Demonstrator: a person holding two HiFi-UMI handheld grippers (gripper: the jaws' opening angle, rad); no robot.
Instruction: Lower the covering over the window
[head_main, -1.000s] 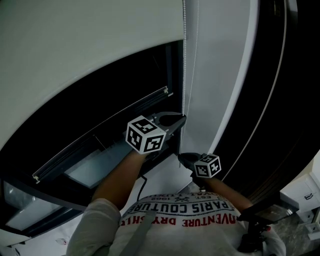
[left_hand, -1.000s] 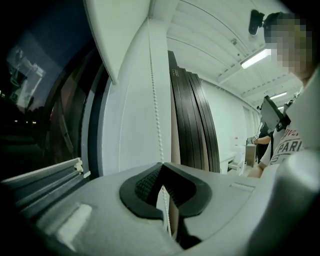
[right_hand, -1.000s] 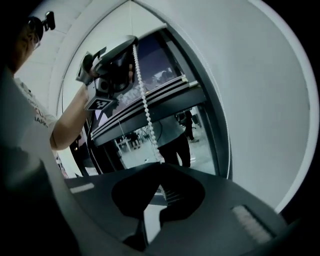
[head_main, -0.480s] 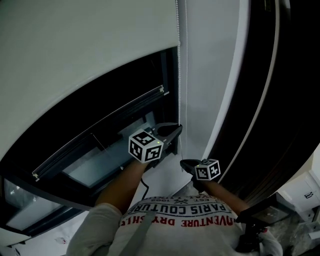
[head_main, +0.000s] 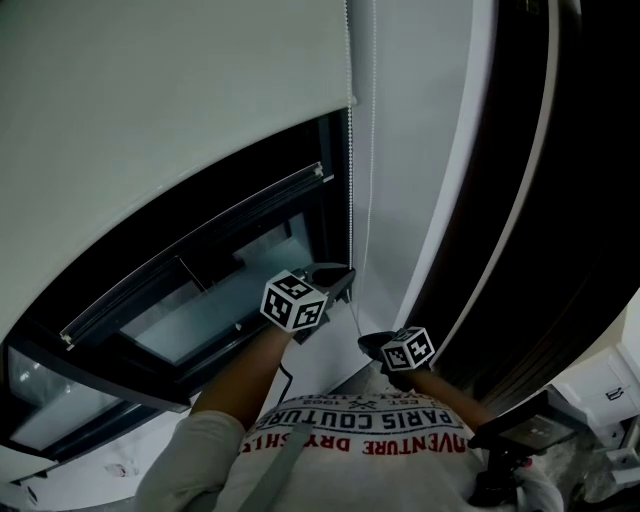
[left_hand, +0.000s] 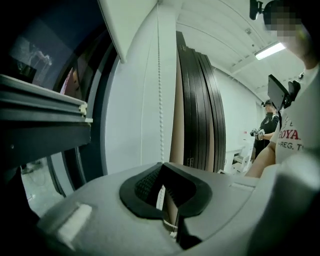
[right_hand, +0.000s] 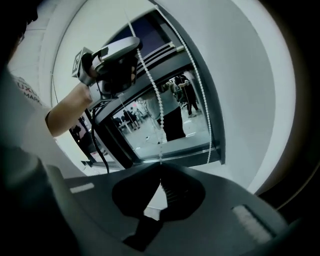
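Dark window (head_main: 230, 290) glass is showing beneath the white blind (head_main: 170, 110), which is hanging partway down. Beside it, the left hand-held gripper (head_main: 347, 274) is clamping the bead chain (head_main: 349, 180), and the right hand-held gripper (head_main: 364, 343) is seemingly pinching it lower down.

Right gripper (right_hand: 160, 171): jaws pinched together on the bead chain (right_hand: 150, 82). Chain climbs up-left to the left gripper (right_hand: 132, 47), which clamps it higher up. Window glass (right_hand: 175, 135) behind.

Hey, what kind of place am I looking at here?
Probably an office or workshop room, indoors beside a big dark-framed window. A white roller blind with a bead chain hangs over it, a strip light glows overhead, and dark panels stand stacked nearby.
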